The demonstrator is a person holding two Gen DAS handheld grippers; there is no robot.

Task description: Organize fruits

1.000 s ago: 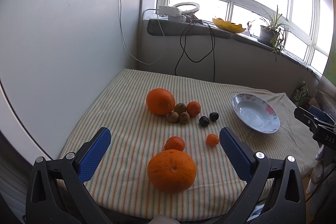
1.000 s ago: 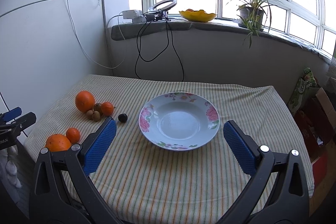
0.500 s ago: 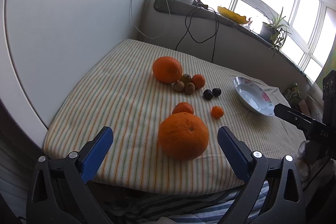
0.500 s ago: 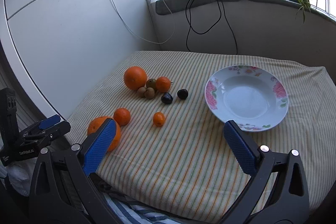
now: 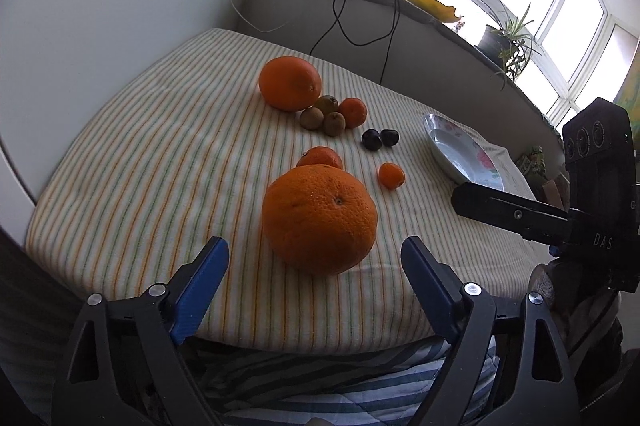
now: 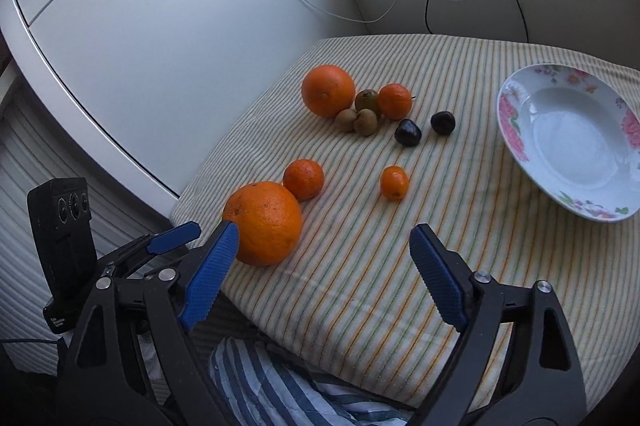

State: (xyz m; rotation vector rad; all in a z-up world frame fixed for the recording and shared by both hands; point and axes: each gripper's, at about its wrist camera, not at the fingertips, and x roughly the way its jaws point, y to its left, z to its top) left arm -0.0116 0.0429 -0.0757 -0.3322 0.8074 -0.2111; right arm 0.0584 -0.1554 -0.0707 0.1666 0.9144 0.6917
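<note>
1. Left claw (image 5: 314,268) has just been narrowing but stands open, empty, low before the big orange (image 5: 319,218) at the desk's (image 5: 160,154) near edge.
2. Right claw (image 6: 324,268), also just narrowing, is open and empty.
3. Advice: centre the left pads (image 5: 200,284) around the orange's widest part, squeeze gently.
4. The plate (image 6: 516,142) sits empty, well apart.

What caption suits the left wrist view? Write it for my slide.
Open left gripper nears a large orange; the floral plate sits empty.
</note>
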